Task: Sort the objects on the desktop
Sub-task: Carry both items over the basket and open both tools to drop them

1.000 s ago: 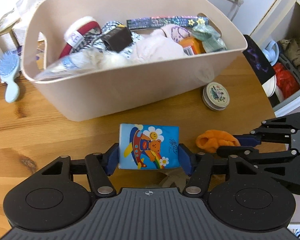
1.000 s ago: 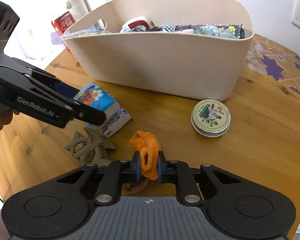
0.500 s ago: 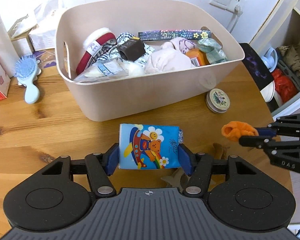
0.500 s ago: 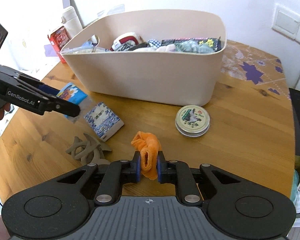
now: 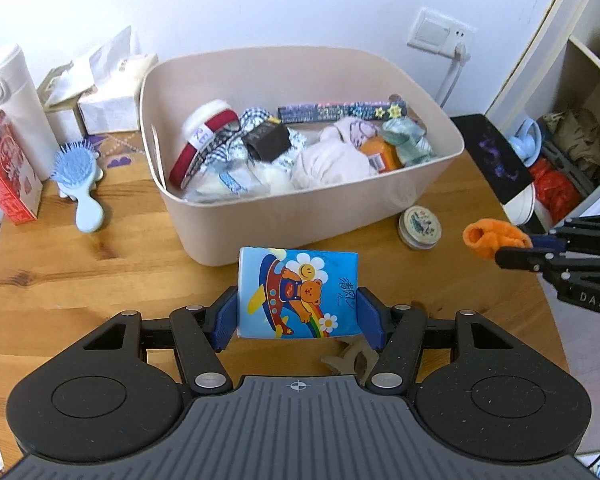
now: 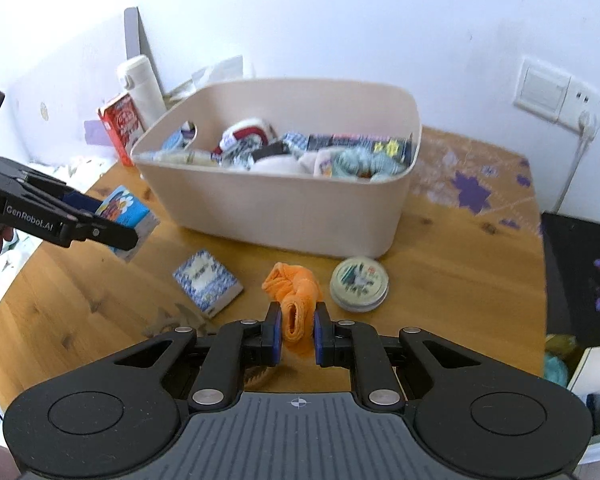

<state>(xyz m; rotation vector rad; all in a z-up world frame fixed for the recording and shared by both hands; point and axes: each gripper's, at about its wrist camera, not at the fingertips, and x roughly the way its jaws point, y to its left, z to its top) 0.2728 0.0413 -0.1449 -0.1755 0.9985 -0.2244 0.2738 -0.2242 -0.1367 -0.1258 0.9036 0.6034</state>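
My left gripper is shut on a blue cartoon-bear tissue pack and holds it above the wooden table, in front of the beige bin. The pack also shows in the right wrist view. My right gripper is shut on an orange cloth and holds it up above the table; the cloth shows in the left wrist view at the right. The bin is full of small items.
On the table lie a round tin, a blue-white tissue pack and a tan hair claw. A blue hairbrush, red box, white bottle and tissue box stand left of the bin. An open cabinet is at the right.
Both grippers have risen and pulled back from the bin, each carrying its object. The blue-white tissue pack under the bear pack is now uncovered on the table.
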